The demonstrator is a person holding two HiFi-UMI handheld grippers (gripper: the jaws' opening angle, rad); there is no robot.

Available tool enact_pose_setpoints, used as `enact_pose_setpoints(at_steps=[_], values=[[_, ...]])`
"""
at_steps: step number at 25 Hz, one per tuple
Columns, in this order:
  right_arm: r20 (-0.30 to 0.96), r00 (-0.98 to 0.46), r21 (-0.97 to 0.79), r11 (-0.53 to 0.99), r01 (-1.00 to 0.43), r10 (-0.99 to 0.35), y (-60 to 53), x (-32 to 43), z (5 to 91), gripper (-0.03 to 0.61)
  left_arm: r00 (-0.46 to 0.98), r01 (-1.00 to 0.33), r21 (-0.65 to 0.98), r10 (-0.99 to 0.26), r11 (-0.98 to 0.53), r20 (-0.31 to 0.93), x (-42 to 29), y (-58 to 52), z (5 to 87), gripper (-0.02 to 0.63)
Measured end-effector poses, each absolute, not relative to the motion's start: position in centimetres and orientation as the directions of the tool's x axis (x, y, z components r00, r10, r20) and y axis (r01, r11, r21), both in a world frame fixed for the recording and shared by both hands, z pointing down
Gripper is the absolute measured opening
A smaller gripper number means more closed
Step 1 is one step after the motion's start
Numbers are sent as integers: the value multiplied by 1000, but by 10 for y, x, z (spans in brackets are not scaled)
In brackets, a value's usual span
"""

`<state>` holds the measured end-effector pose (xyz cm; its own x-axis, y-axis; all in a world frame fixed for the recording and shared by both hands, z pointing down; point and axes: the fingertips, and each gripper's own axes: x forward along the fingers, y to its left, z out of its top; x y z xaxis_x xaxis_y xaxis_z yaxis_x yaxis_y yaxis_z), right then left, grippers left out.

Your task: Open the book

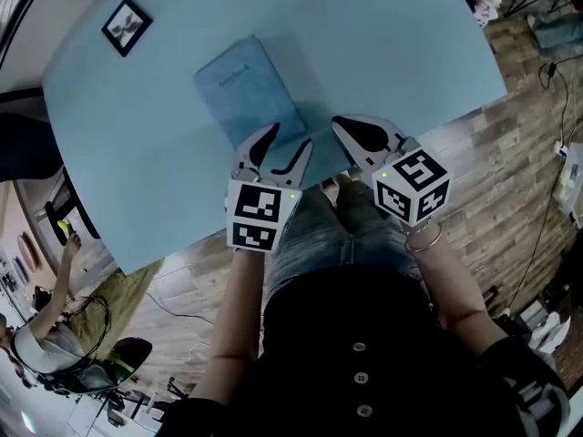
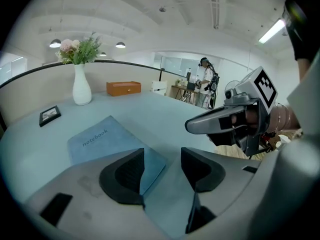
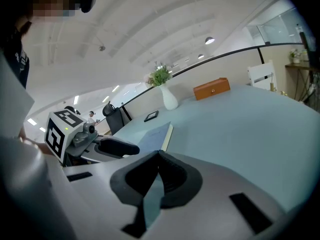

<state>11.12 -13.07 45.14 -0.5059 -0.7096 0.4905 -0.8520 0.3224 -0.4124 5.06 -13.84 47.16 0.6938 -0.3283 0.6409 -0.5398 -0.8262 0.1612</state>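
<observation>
Nearest the camera in the head view are the person's two forearms, each hand carrying one of the two grippers over the near edge of the pale blue bench (image 1: 392,53). The left gripper (image 1: 287,144) has its jaws released, standing well apart, and its own view shows the near corner of the book (image 1: 244,89) in the gap below them. Whether either jaw touches the cover cannot be told. The right gripper (image 1: 341,126) sits just beside the left one, off the book's near right corner, with its jaws clenched tip to tip on nothing but air, the bare bench showing beneath them. There is one book, a slim grey-blue notebook, which lies flat and closed on the bench just beyond the grippers, its cover up and its pages showing as a pale edge in the right gripper view. Farther back and toward the left lies one small dark picture frame (image 1: 126,25), well apart from the book. Beyond it, near the far rim of the bench, stands one white vase (image 2: 81,86) holding pink flowers and green sprigs. To the right of the vase sits one orange box (image 2: 123,88). Past the bench, a person (image 2: 205,79) stands among equipment in the bright room.
</observation>
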Motion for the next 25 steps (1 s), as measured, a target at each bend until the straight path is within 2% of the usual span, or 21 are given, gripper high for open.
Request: enact_pose_setpoints(at_steps=[13, 25], values=[[501, -489, -453, 265, -851, -714, -121, 122, 472, 2, 646, -516, 104, -307, -850, 699, 65, -137, 492, 201], [518, -484, -470, 237, -850, -706, -111, 133, 484, 2, 561, -525, -6, -352, -851, 749, 65, -145, 507, 186]])
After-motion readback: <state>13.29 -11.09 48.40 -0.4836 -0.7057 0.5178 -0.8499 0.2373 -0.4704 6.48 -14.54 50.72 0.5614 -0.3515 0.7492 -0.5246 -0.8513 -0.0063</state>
